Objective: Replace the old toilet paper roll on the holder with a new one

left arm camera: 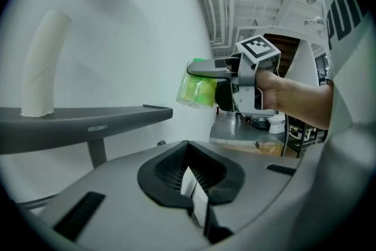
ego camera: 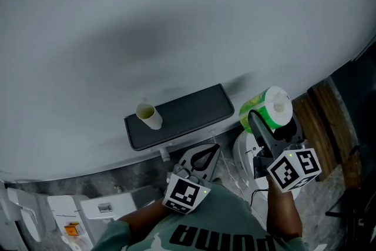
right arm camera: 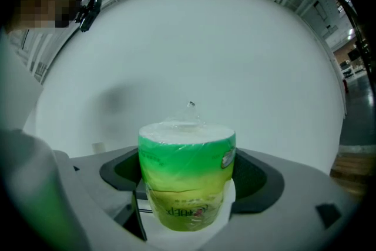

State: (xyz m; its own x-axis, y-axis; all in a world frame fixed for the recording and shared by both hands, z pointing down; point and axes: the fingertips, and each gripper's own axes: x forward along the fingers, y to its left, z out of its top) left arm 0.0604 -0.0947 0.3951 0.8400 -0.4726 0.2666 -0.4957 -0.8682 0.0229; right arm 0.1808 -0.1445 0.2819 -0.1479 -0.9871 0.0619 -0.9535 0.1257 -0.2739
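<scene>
The right tool (right arm camera: 187,208) is gripping the new roll (right arm camera: 187,156), probably light, squashy and slick-wrapped, across its sides beside the holder (ego camera: 182,114), while the left tool (left arm camera: 197,208) is hanging closed and empty.

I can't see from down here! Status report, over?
Left gripper fingers shut, empty. Right gripper clamped on wrapped new roll, right of holder. Old tube standing on holder, in the way.

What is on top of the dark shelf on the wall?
An empty cardboard tube stands upright near the left end of the shelf. Nothing else shows on it. Whatever hangs under the shelf is hidden from above by the shelf itself.
</scene>
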